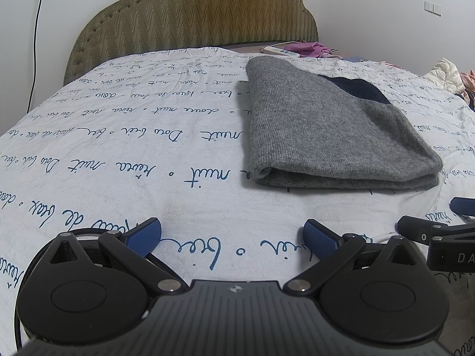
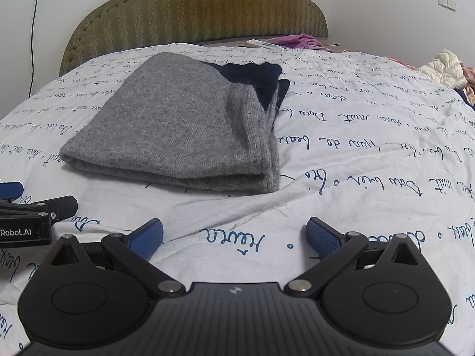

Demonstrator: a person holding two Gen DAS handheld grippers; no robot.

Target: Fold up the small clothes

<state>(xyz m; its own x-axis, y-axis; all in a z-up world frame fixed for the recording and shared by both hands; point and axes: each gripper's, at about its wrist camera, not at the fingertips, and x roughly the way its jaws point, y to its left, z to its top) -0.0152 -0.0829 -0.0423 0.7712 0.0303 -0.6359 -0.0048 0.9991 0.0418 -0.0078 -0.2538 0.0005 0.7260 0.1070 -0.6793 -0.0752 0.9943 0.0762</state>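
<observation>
A folded sweater (image 2: 175, 127) lies on the bedspread (image 2: 356, 160), headboard (image 2: 196, 12) behind.

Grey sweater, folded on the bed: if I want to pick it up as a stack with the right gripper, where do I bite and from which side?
Take the grey sweater at its near folded edge, coming in low from the front. That edge is a rounded fold facing the open right gripper, while the right side shows loose layer ends that could splay.

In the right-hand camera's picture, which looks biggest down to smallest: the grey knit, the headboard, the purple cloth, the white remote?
1. Headboard and grey knit: similar in picture area, and the knit lies nearer, so no ranking between them.
2. Purple cloth.
3. White remote.
</observation>
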